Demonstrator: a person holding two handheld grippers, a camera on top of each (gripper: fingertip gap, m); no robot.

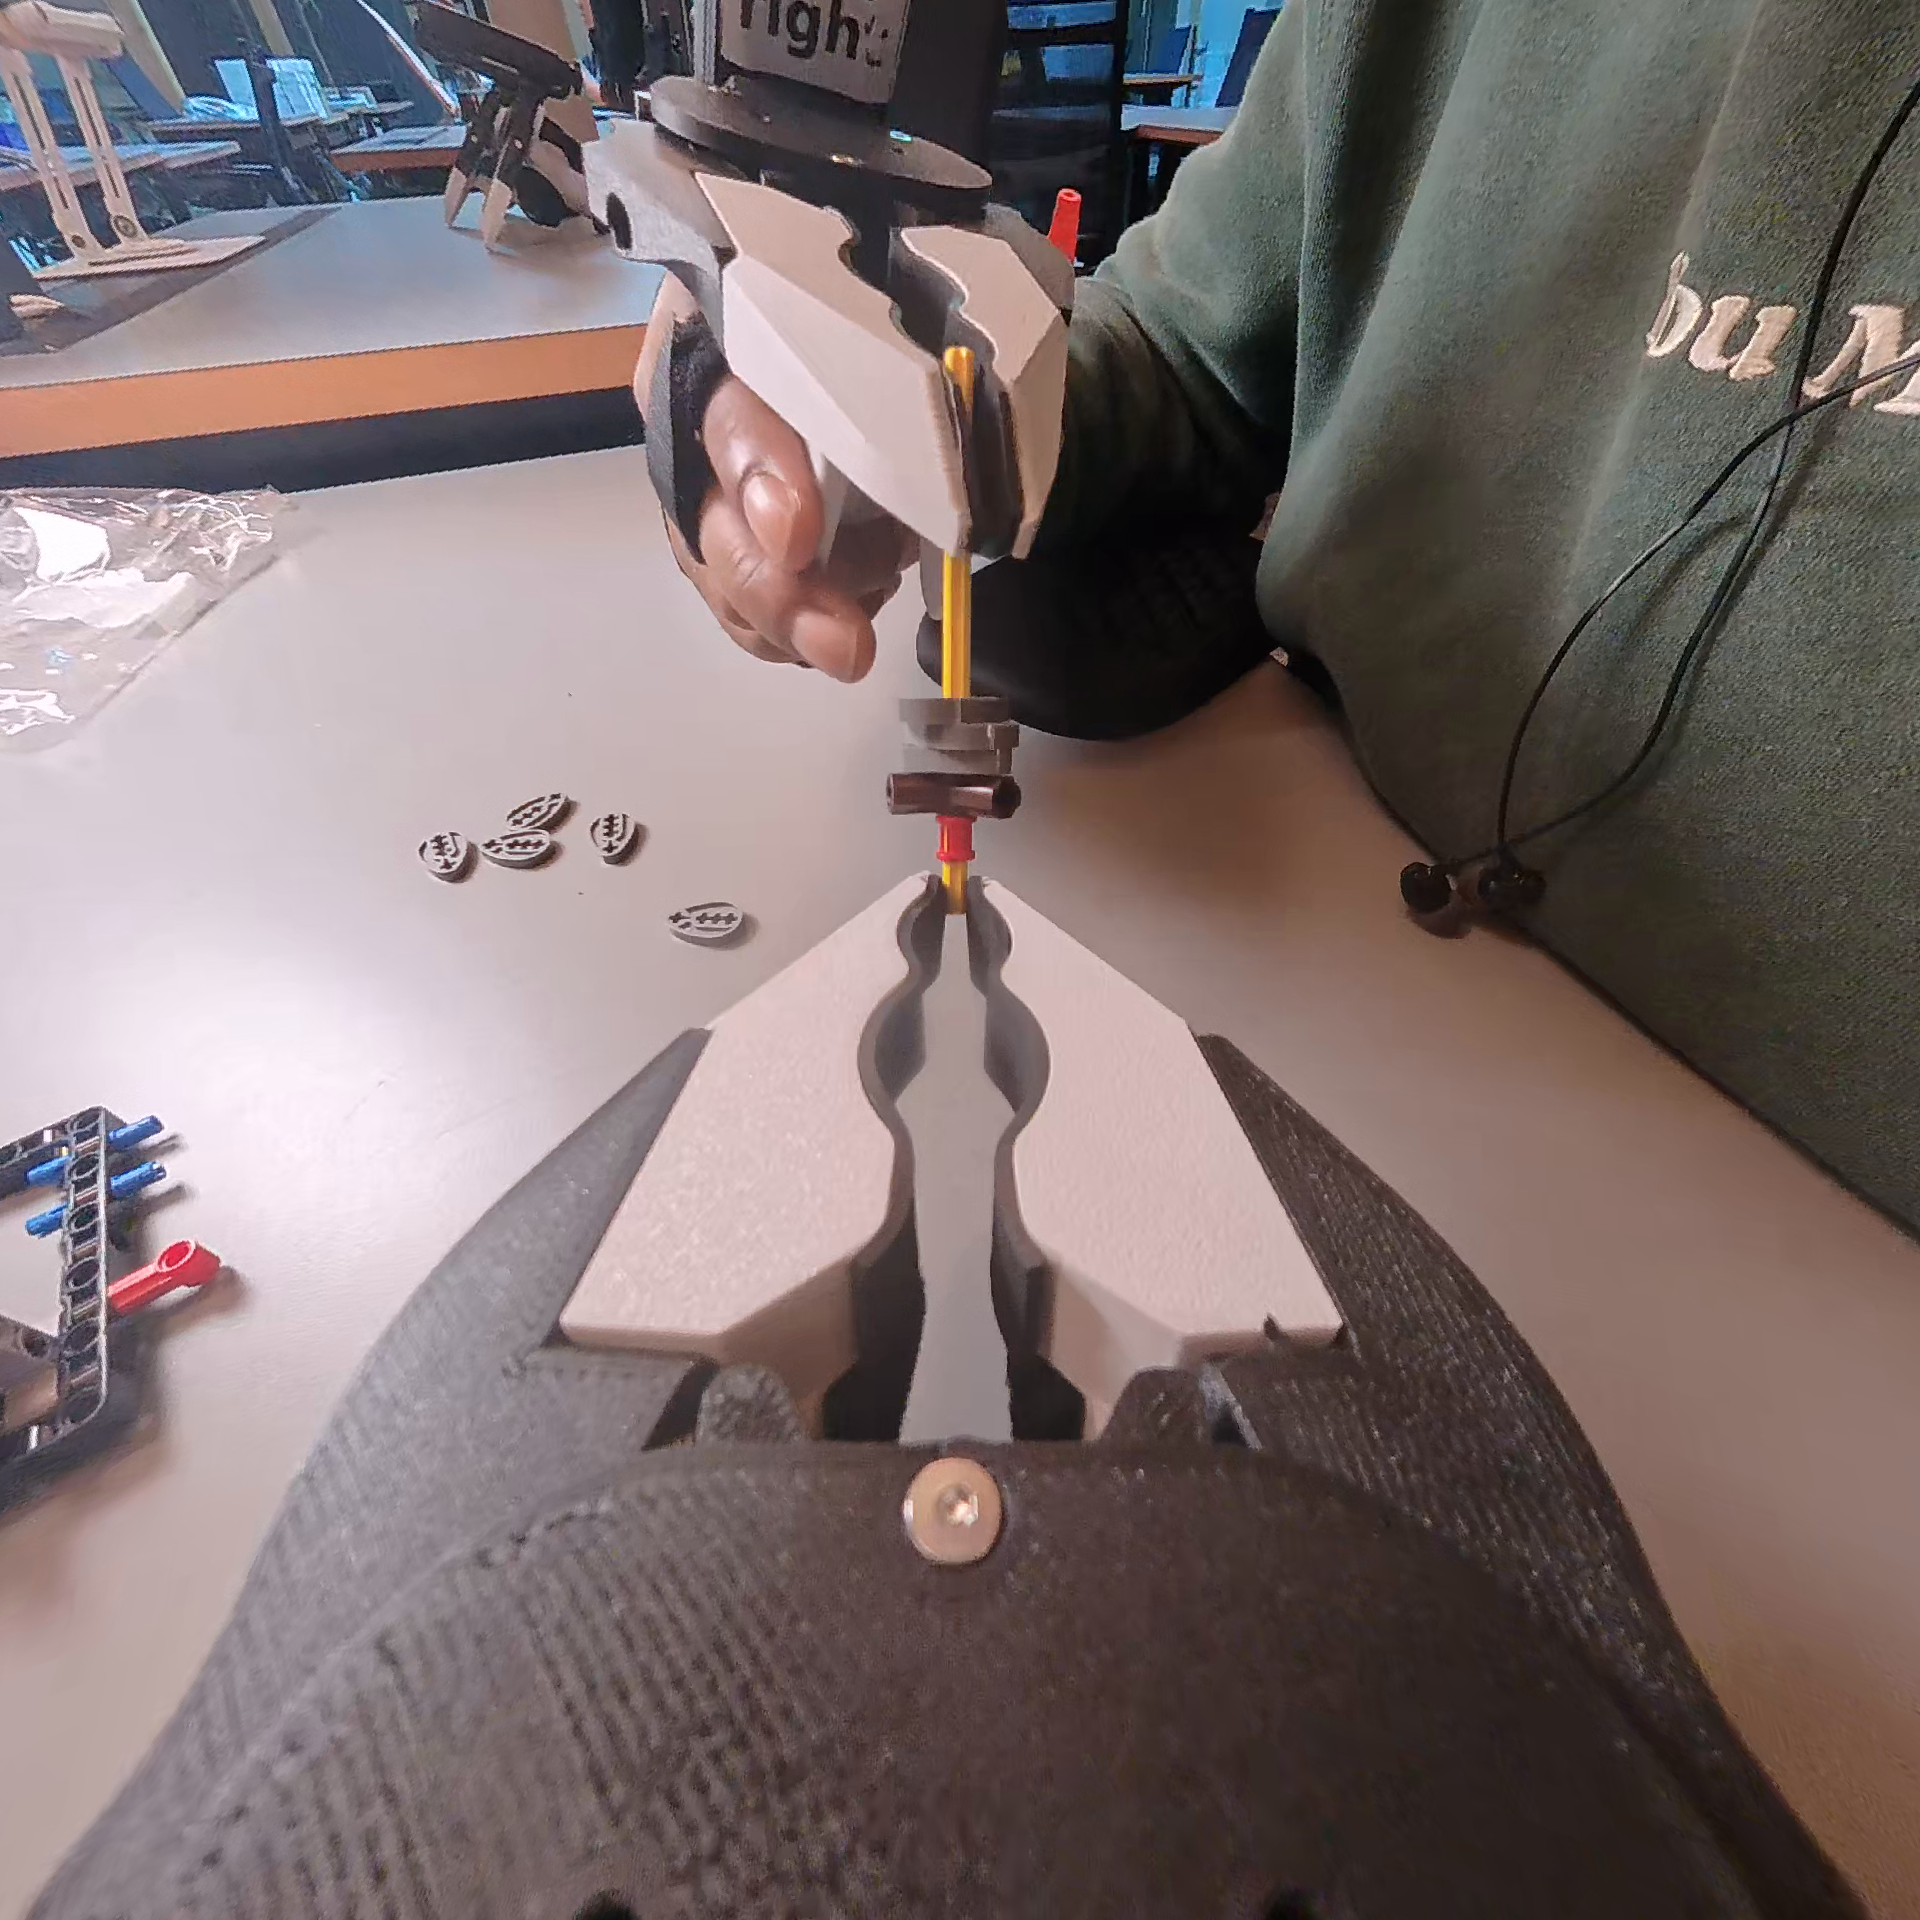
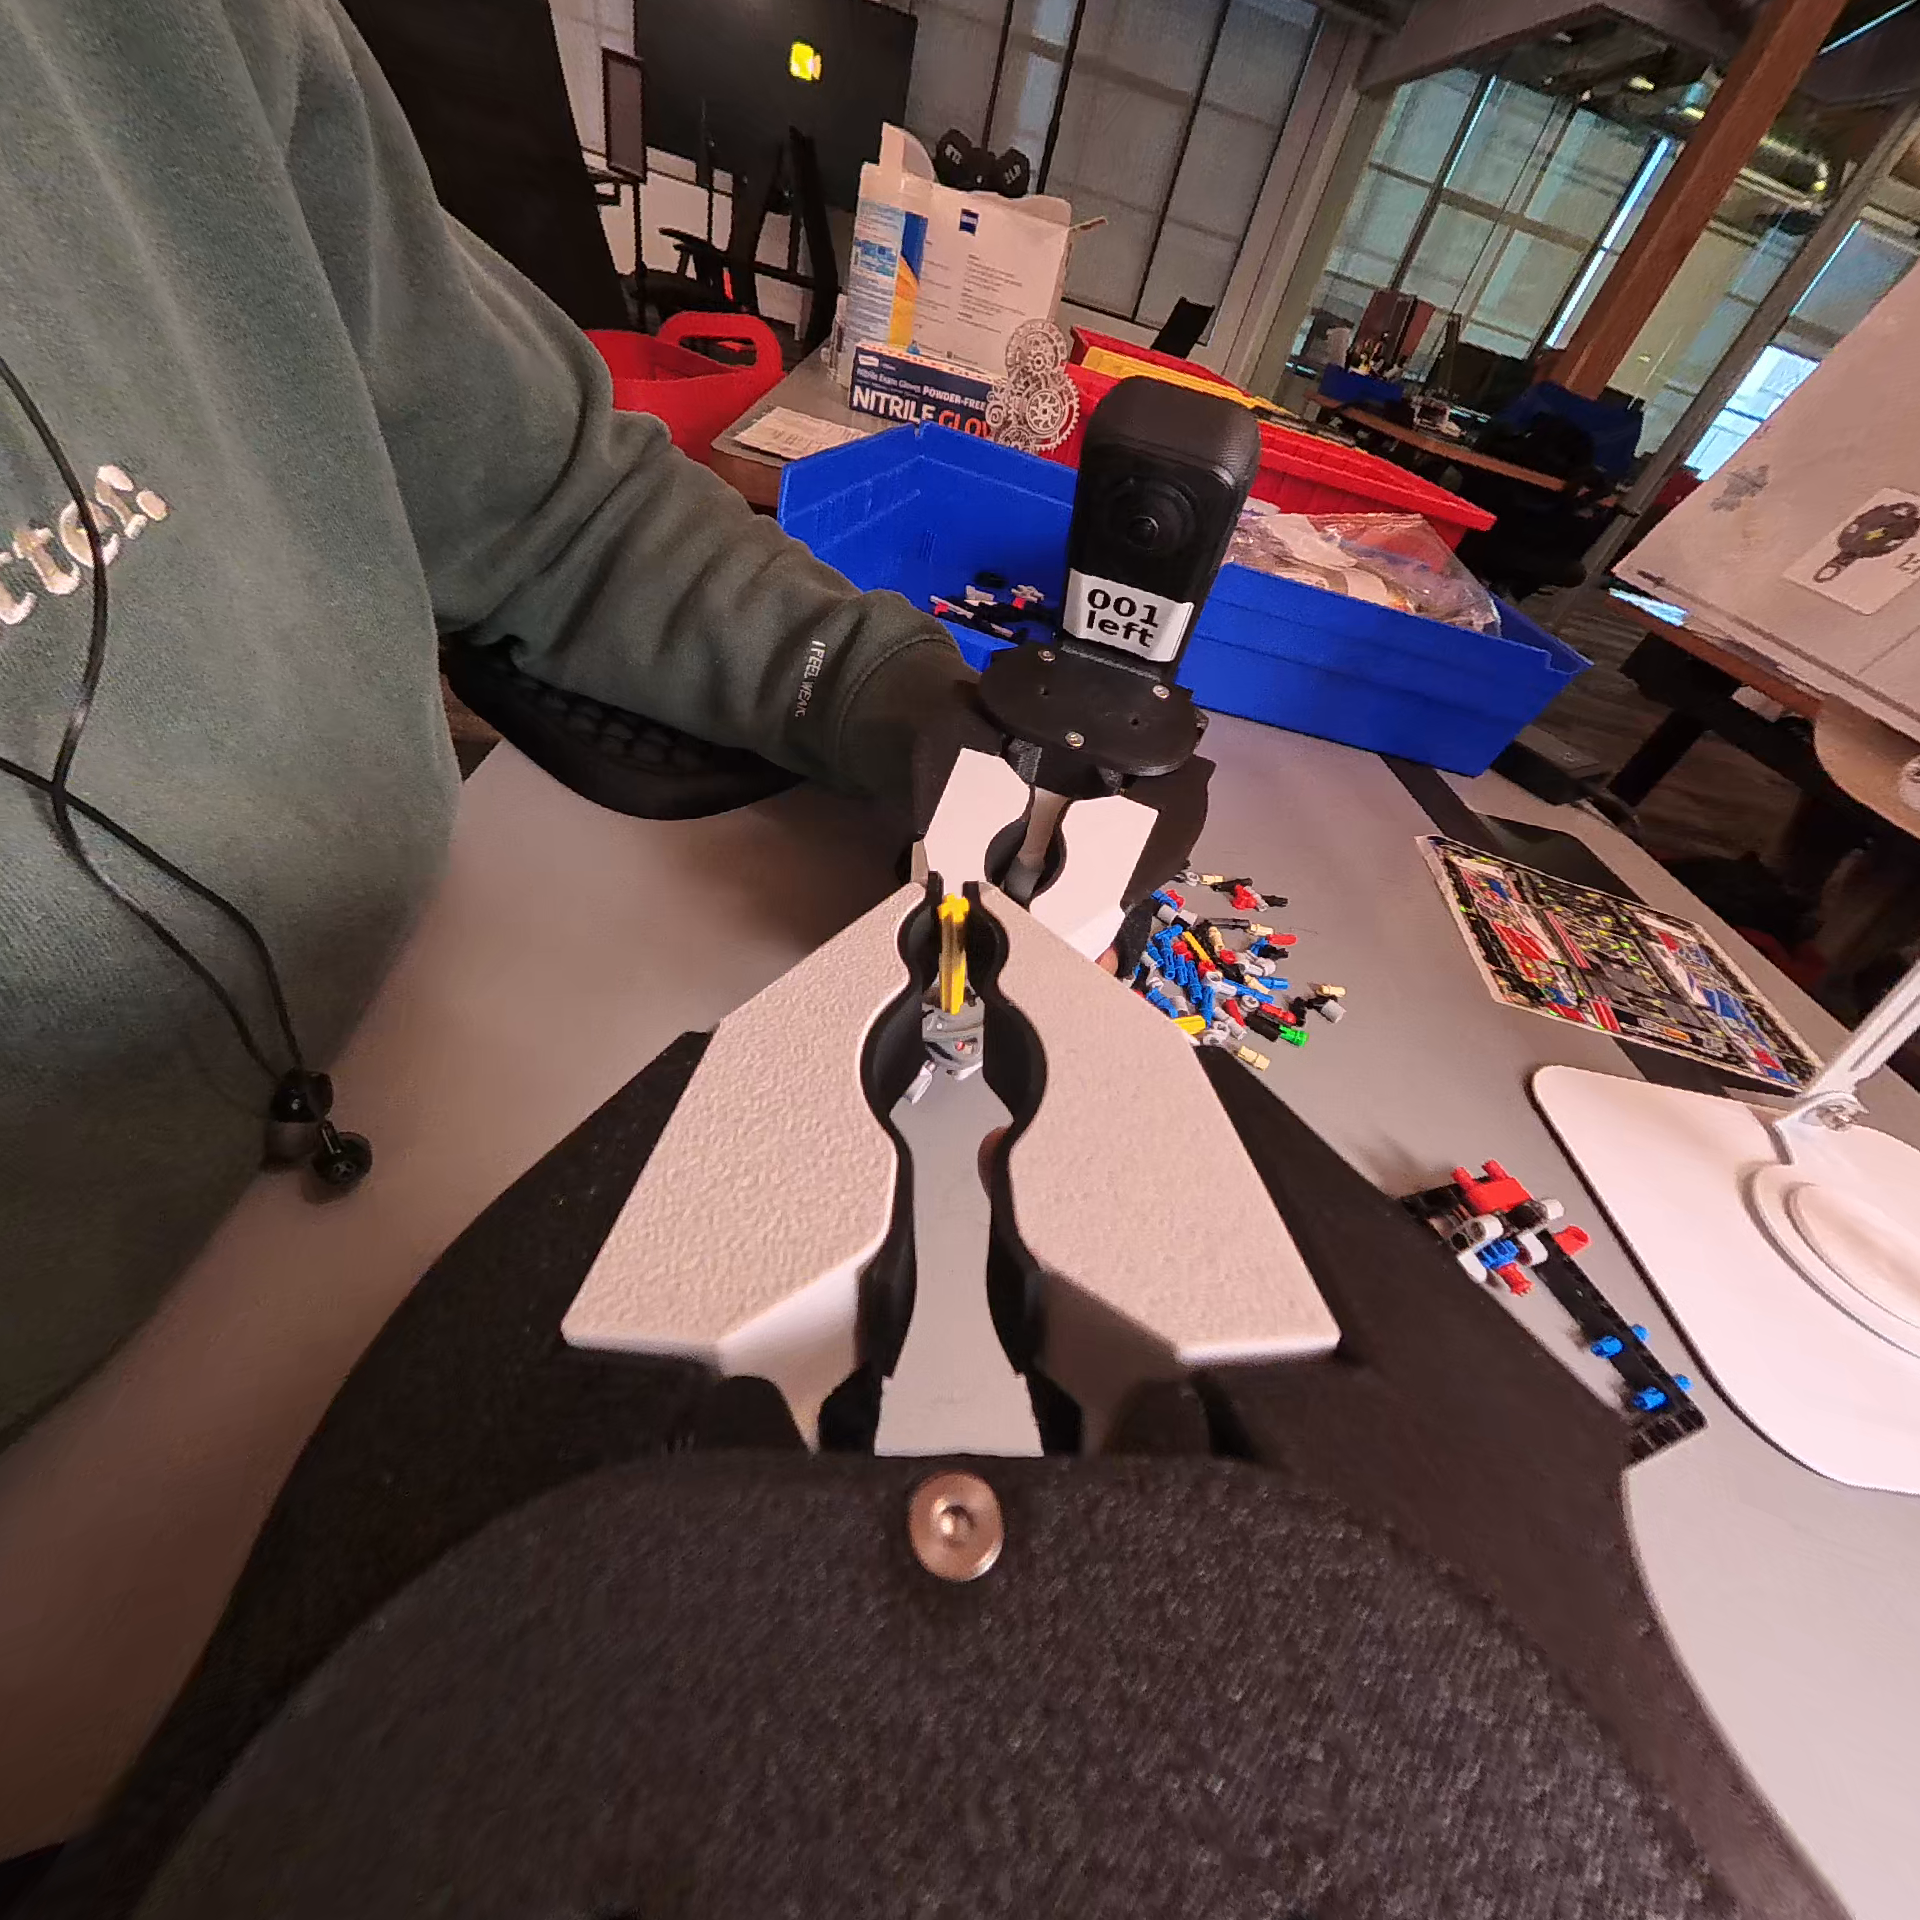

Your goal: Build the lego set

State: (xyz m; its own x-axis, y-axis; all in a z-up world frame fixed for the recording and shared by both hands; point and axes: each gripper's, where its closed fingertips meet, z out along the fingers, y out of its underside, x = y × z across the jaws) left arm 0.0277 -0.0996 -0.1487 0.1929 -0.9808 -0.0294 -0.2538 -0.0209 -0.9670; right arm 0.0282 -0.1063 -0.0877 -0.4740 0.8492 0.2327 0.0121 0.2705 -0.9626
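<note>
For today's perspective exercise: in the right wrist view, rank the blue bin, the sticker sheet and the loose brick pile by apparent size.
1. Blue bin
2. Sticker sheet
3. Brick pile
The bin sits farthest away yet looks largest, so that ranking is safe.

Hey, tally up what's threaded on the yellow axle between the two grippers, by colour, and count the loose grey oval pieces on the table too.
On the yellow axle:
Grey pieces: 2
Dark brown connector: 1
Red bush: 1
Loose on the table:
Grey oval pieces: 5
Total: 9
</note>
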